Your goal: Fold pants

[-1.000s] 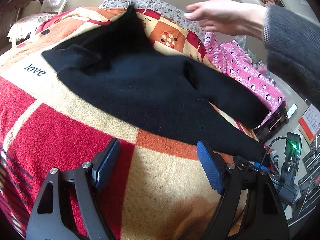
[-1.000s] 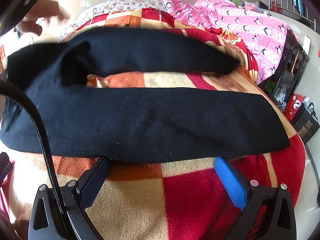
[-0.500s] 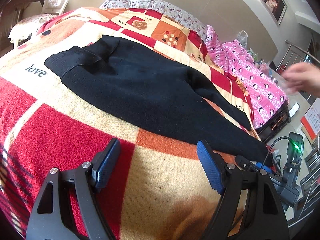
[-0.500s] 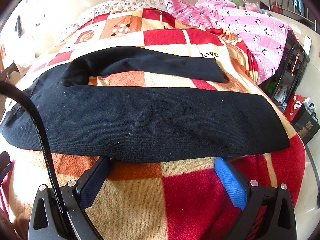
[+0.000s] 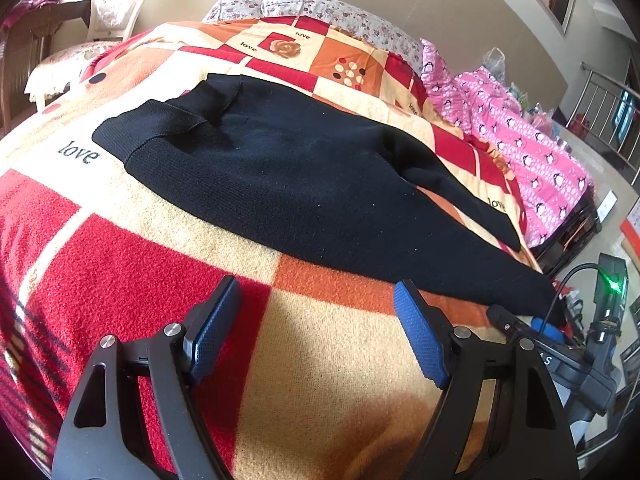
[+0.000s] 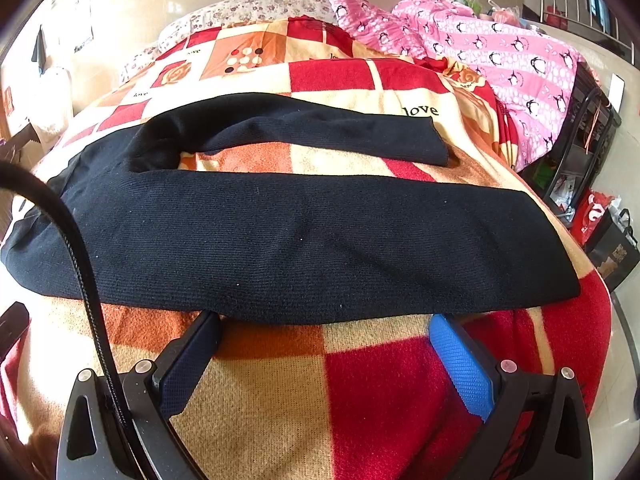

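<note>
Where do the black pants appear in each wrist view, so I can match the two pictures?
Left wrist: the black pants run diagonally from upper left to lower right, waistband at left.
Right wrist: the black pants stretch across the middle, the nearer leg just above the open fingers.
Shared landmark: the pink penguin quilt at the right.

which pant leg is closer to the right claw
The longer, wider leg: its hem edge lies right at the right claw. The shorter leg lies beyond it.
</note>
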{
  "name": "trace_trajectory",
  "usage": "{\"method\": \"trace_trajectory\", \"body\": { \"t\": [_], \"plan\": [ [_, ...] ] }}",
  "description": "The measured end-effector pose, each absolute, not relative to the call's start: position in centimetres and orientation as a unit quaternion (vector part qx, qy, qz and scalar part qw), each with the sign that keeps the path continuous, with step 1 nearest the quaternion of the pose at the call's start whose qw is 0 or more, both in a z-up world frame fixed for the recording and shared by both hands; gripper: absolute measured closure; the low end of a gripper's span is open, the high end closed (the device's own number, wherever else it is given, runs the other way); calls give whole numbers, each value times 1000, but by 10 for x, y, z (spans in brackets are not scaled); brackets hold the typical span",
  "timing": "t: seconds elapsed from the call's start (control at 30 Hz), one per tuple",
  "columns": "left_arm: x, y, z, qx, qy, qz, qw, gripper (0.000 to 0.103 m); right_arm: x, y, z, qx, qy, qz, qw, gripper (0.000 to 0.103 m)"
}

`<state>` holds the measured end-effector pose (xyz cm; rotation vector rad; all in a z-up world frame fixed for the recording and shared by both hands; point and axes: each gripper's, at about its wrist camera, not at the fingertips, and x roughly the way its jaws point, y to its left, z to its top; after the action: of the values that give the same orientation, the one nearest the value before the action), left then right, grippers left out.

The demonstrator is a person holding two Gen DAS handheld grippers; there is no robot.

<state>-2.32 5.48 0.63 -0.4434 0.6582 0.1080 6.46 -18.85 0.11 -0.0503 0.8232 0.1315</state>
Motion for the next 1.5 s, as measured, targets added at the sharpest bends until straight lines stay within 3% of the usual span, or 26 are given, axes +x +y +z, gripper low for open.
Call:
{"method": "trace_trajectory", "body": {
  "t": [1.5],
  "plan": [
    [-23,48,5,-188,332,68,922,24,64,-189,1,-25,399,64,914,0]
  ]
}}
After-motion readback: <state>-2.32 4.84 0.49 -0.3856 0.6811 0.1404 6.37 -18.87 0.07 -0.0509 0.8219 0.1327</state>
